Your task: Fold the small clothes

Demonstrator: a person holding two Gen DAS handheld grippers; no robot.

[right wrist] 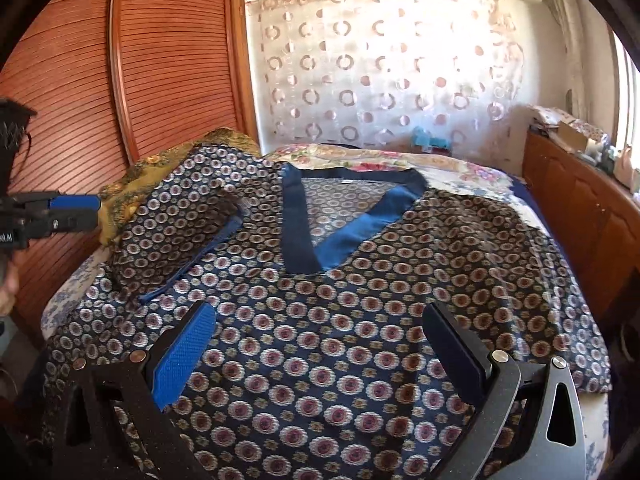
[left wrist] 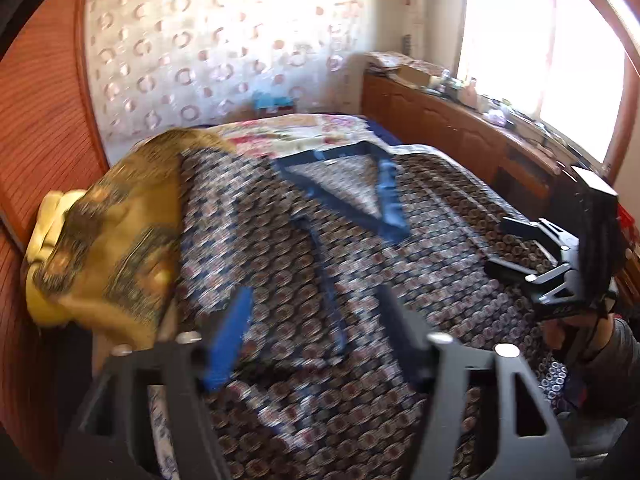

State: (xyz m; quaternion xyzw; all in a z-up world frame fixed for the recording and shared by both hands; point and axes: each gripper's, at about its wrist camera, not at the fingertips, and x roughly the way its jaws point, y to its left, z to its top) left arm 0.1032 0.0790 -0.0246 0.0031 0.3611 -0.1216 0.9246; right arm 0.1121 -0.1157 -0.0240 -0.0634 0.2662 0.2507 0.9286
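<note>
Both claws are empty with jaws spread: the right claw hovers low over the near part of the top, and the left claw hangs above the same cloth from the left side, its view blurred. The top lies spread face-up across the bed, blue V-neck toward the far end, one sleeve already turned in on the left, the right side draped toward the bed's edge. A yellow cloth sits bunched just beside the left shoulder, touching the top. The likely trouble: wide pads pressed into this thin, slippery-looking fabric could pinch both layers, or the bedcover beneath, so a lift drags everything and undoes the sleeve fold. A grab near the left shoulder could also snag the yellow cloth. The draped right side might slide off the bed if the cloth is tugged unevenly, and two claws pulling at different moments would skew the fold line.
</note>
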